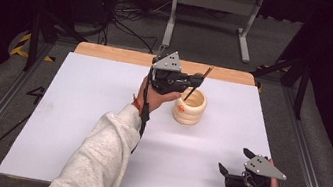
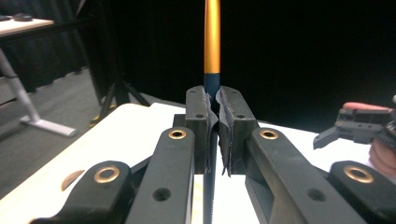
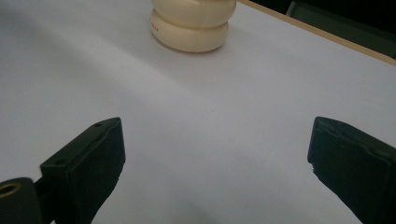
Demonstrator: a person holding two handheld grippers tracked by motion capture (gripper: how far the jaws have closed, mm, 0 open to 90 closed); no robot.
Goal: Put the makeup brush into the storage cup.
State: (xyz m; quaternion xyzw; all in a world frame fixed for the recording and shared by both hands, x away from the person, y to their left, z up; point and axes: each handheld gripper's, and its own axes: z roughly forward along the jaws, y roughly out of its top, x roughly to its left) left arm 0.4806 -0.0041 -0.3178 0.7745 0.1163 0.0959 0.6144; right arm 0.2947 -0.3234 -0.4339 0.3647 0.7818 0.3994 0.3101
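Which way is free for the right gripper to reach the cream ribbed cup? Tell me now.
Probably yes, straight ahead: the right gripper has open jaws, and bare white table lies between it and the cream ribbed cup. The left gripper holds a pencil above it.

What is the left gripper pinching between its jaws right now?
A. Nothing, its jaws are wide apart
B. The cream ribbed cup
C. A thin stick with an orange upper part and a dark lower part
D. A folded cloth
C: in the left gripper view the left gripper has its jaws shut on the stick, orange above and dark below, and in the high view the stick slants over the cream ribbed cup.
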